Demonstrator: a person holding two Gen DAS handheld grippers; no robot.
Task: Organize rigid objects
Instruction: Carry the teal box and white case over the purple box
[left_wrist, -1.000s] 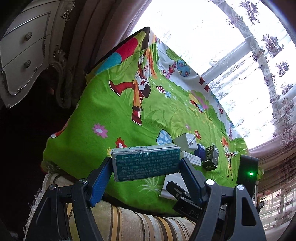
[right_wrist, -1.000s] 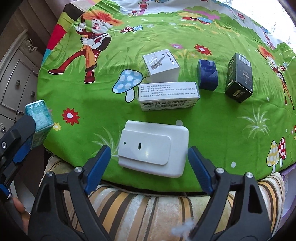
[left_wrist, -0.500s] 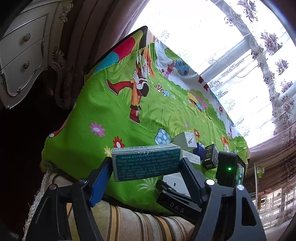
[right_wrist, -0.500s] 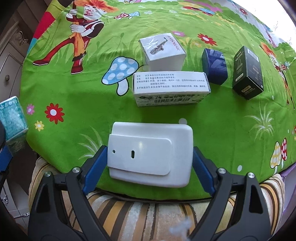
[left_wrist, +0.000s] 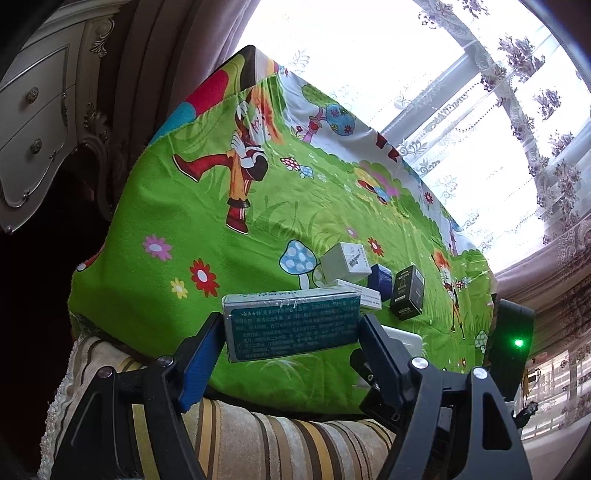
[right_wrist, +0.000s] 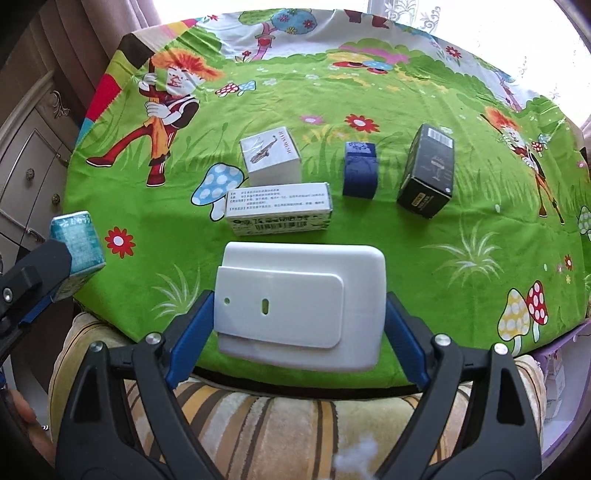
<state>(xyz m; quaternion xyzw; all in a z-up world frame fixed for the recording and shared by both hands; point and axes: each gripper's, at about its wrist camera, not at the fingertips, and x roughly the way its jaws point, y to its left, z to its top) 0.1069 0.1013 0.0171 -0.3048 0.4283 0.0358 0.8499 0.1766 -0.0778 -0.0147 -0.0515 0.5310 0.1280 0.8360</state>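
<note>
My left gripper (left_wrist: 291, 326) is shut on a teal box (left_wrist: 295, 336), gripped by its two ends and held above the near edge of the green cartoon tablecloth (left_wrist: 177, 229); that box (right_wrist: 75, 243) also shows at the left of the right wrist view. My right gripper (right_wrist: 299, 301) stands open around a flat white plastic case (right_wrist: 295, 280) lying at the near table edge. Its blue pads sit close beside the case's short sides. Behind the case lie a long white-and-green box (right_wrist: 279, 212), a white cube box (right_wrist: 269, 155), a small blue box (right_wrist: 360, 171) and a black box (right_wrist: 426, 173).
A striped cushion (right_wrist: 277, 417) runs under the near table edge. A pale carved dresser (left_wrist: 33, 122) stands left of the table, with curtains and a bright window (left_wrist: 424, 92) behind it. The far and left parts of the cloth carry only printed pictures.
My right gripper moved forward, so the white case, earlier just ahead of its fingertips, now lies between its fingers. My left gripper still holds the teal box and shifted slightly.
</note>
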